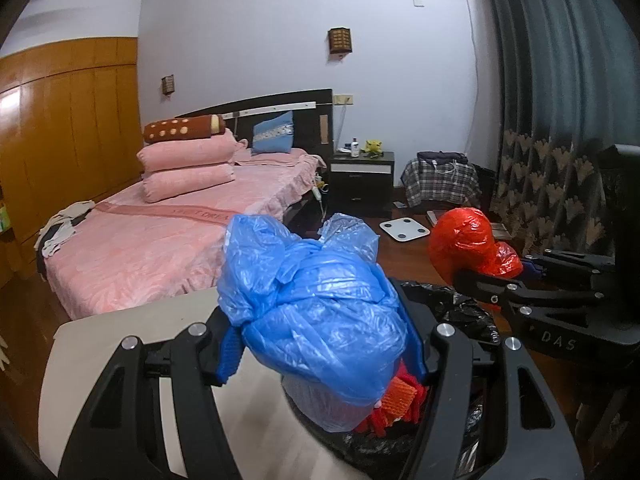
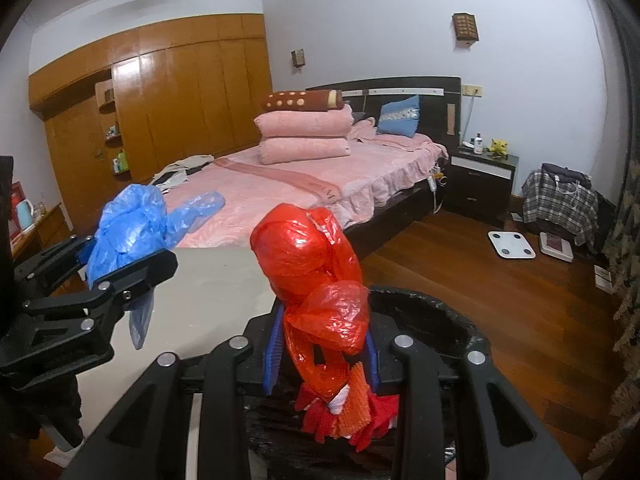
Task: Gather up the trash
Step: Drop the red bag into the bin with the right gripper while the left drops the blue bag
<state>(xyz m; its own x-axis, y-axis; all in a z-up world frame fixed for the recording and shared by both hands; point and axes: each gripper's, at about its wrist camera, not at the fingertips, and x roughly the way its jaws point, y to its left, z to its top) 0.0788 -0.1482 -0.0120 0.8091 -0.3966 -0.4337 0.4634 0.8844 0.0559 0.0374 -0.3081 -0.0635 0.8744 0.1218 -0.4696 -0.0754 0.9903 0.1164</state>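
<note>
Two bundles of bagged rubbish hang over a black-lined trash bin [image 2: 432,312] in a bedroom, one in each pair of hand-held tongs. The left tongs [image 1: 320,354] are clamped around a knotted blue plastic bag [image 1: 316,312], their blue-padded fingers [image 1: 230,354] pressing its bulging sides; the bag is wide, which is why the jaws stand well apart while gripping. The right tongs [image 2: 322,354] are closed far narrower on the twisted neck of a red plastic bag [image 2: 308,264], the knotted bulk rising above the pinch point. Seen from the left wrist, the red bag [image 1: 464,240] sits off to the right with the right tongs [image 1: 500,276] beneath it; seen from the right wrist, the blue bag [image 2: 128,228] and the left tongs [image 2: 120,276] sit to the left.

Both bags are held just above the bin's open mouth, beside a pale counter [image 2: 208,292], apparently so they can be let go straight into the liner [image 1: 460,304]. Red and orange scraps [image 2: 352,408] already lie inside, directly under the tongs. Holding each bundle by its gathered plastic keeps the contents sealed. Judging by the position, the drop is the next step, and the bulkier blue bag may need the clearer side of the opening.

Behind, a pink-covered bed [image 2: 304,184] and a wooden floor [image 2: 500,300] fill the room.
</note>
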